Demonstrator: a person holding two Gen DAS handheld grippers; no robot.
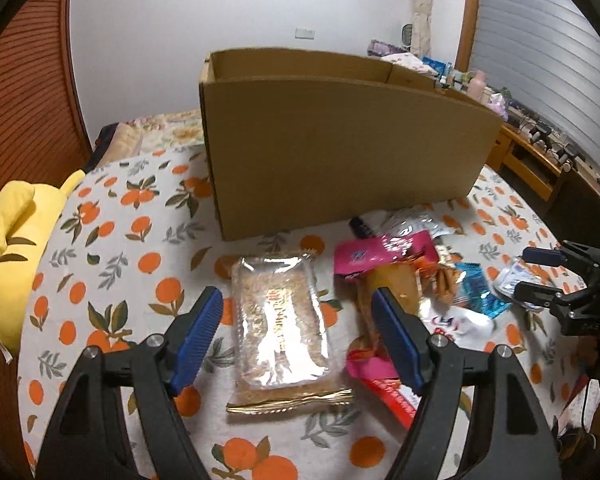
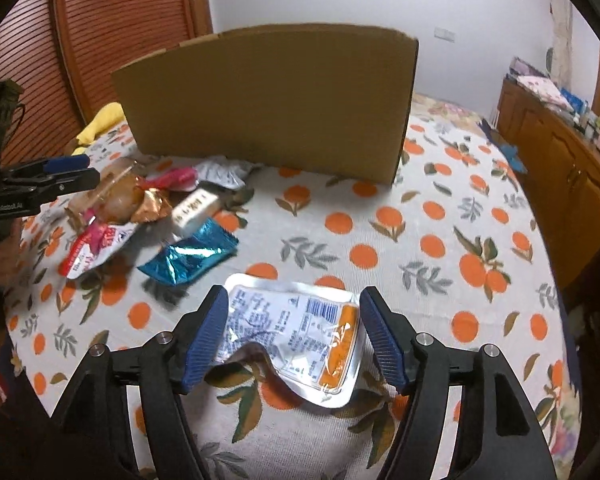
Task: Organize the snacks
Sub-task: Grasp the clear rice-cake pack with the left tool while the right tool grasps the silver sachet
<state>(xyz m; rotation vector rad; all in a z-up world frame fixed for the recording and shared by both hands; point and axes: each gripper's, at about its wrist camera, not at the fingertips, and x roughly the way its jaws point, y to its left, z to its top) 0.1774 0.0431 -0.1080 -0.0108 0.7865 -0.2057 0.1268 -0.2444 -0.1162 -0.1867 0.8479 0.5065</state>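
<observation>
A clear tray pack of brown biscuits (image 1: 283, 320) lies on the orange-print cloth between the fingers of my left gripper (image 1: 298, 314), which stands open with its pads apart from the pack. A white and orange sachet (image 2: 296, 338) lies crumpled between the pads of my right gripper (image 2: 294, 320), also open and not pressing on it. A heap of snacks lies between the two: a pink pack (image 1: 374, 256), a blue foil pack (image 2: 190, 254), a white bar (image 2: 194, 210). The open cardboard box (image 1: 340, 140) stands behind them.
A yellow plush toy (image 1: 18, 248) sits at the table's left edge. A wooden sideboard (image 2: 560, 168) with clutter runs along the right. The table's (image 2: 420, 216) cloth shows bare to the right of the box and sachet. My right gripper (image 1: 536, 276) shows in the left wrist view.
</observation>
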